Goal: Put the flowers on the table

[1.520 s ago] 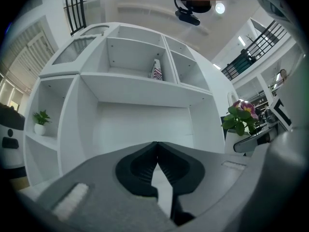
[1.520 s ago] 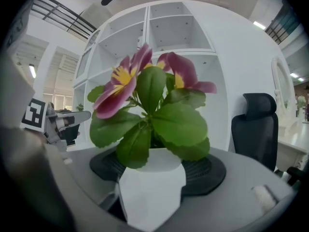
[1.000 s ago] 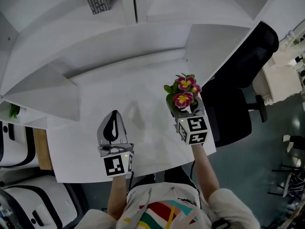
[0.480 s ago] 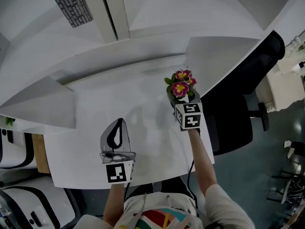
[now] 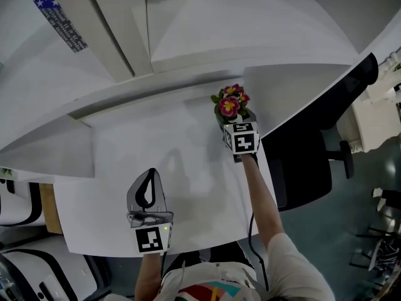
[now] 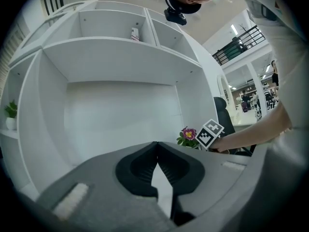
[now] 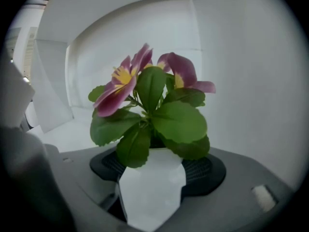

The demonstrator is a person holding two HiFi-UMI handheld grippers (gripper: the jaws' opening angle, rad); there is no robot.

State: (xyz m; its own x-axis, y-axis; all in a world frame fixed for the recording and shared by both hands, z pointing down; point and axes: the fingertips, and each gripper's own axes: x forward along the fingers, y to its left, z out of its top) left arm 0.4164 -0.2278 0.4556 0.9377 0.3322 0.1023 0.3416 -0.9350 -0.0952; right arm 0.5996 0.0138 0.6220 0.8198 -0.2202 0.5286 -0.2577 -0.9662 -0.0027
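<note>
A small white pot point(image 7: 152, 180) of pink flowers point(image 5: 229, 101) with green leaves sits between the jaws of my right gripper point(image 5: 234, 121), which is shut on it. It is at the right side of the white table point(image 5: 188, 168), near the back wall; I cannot tell whether the pot touches the surface. The left gripper view shows the flowers point(image 6: 188, 134) beside the right gripper's marker cube point(image 6: 210, 133). My left gripper point(image 5: 150, 173) stays over the table's near left part, its jaws shut with nothing in them point(image 6: 157, 148).
A black office chair point(image 5: 304, 162) stands just right of the table. White shelf walls point(image 5: 294, 74) enclose the table's back and sides. A small bottle point(image 6: 135, 33) sits on an upper shelf, and a little green plant point(image 6: 10, 111) on a left shelf.
My right gripper has carried the flowers away from me, toward the back right of the table. The left gripper has stayed shut over the near left part.
</note>
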